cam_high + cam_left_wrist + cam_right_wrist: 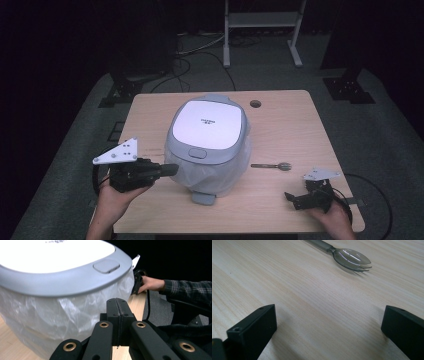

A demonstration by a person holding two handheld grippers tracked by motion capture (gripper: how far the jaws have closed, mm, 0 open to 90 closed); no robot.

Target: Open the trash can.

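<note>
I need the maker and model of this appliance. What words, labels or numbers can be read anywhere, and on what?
Small dark print on the white lid of the cooker: too small and blurred to read.
Its top edge in the left gripper view: cut off, unreadable.
Nothing else carries text.

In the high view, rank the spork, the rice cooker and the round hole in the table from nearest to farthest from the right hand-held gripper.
1. The translucent grey plastic spork, just up and left of the right hand-held gripper.
2. The white and grey rice cooker wrapped in clear plastic, at the table's middle.
3. The round hole in the wooden table, near its far edge.
</note>
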